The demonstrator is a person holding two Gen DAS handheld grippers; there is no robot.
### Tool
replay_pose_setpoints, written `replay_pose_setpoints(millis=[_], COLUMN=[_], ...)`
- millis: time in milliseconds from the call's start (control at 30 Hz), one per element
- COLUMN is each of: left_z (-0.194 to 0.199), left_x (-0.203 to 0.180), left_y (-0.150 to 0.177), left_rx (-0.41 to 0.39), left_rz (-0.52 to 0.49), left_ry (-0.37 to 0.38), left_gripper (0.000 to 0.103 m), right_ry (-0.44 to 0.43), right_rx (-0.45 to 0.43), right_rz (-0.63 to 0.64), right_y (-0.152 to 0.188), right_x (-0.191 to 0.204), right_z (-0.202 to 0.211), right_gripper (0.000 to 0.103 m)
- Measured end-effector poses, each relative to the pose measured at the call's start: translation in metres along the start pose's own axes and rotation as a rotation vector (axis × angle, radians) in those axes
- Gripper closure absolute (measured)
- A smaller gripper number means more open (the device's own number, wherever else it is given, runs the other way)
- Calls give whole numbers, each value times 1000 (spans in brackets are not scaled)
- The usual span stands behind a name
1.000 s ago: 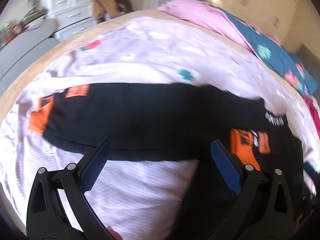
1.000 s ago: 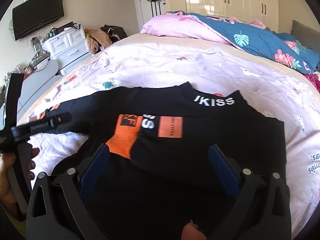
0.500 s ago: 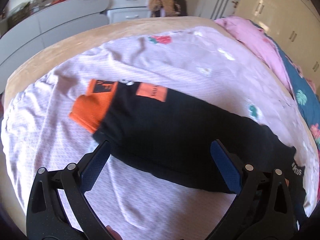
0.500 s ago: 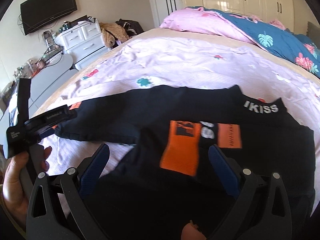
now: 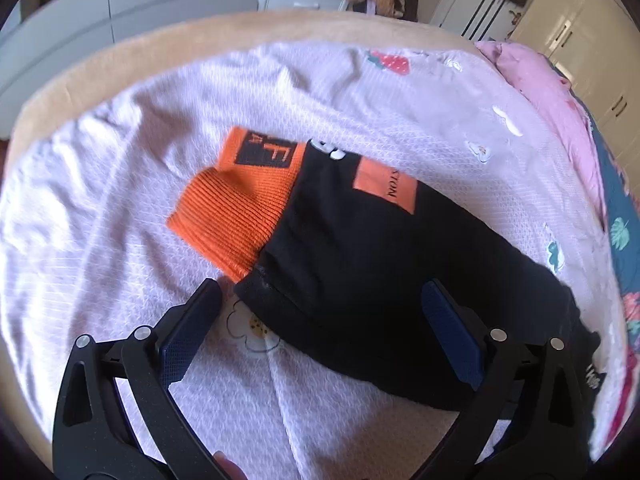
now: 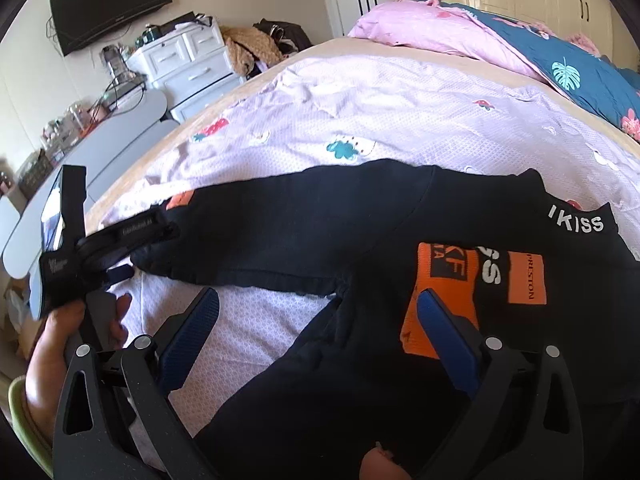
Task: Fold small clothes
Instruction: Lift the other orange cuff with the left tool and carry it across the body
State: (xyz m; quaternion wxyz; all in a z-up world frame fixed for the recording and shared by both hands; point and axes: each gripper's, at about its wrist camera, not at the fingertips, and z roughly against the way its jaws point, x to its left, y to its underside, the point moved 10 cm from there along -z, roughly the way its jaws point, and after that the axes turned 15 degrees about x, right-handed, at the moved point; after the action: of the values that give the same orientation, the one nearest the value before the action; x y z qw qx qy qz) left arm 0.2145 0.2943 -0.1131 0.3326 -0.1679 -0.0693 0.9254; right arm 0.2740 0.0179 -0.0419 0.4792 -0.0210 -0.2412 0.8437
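1. Lying spread across the lilac bed sheet (image 6: 360, 112) is a black long-sleeved top (image 6: 400, 240), reaching from near the bed's left edge toward its right side.
2. Its left sleeve (image 5: 380, 264) stretches toward the left edge, ending in an orange ribbed cuff (image 5: 236, 216) flat on the sheet.
3. The left hand-held gripper (image 5: 320, 324) hovers over that sleeve just behind the cuff, jaws wide apart and holding nothing; its left finger is over bare sheet, its right one over the black cloth. A person's hand (image 6: 60, 344) grips its handle.
4. Toward the right, the other sleeve lies folded across the chest, its orange cuff (image 6: 440, 300) below the white-lettered collar (image 6: 576, 222).
5. The right hand-held gripper (image 6: 318, 328) hangs over the top's body, jaws wide apart and empty.
6. A blue floral quilt (image 6: 580, 60) is heaped at the bed's far right corner.
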Motion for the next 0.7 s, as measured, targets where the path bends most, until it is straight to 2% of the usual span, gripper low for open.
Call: replay_pose_setpoints(millis=[100,167,233,333,400,500,700], left_z=[5,5,7,11,18,40,88], left_x=[1,3,7,13,13,0,-38], left_y=[-8,-13,-18,-25,-27,-26,-20], left_rx=[-26,-41,-64,-92,-106,-145,-231], left_rz=[8,18,40,72,69,38,-71], left_ry=[48,65,71,102,128,211,329], left_gripper=[9,16,46,78,83,95,99], right_ry=[1,1,0,-8,-9,-6,12], right_rx=[7,11,13,6,-4,-15,-45], right_rz=[-2,-9,-18,-29,-32,-38,-86], right_y=[3,6,9,12,15,21,36], right_x=[-2,-4,-8,-11,-14,-21,-47], right_z=[-3,-4,-5,-2,2,10,29], right_gripper=[4,4,4,4,5,5,5])
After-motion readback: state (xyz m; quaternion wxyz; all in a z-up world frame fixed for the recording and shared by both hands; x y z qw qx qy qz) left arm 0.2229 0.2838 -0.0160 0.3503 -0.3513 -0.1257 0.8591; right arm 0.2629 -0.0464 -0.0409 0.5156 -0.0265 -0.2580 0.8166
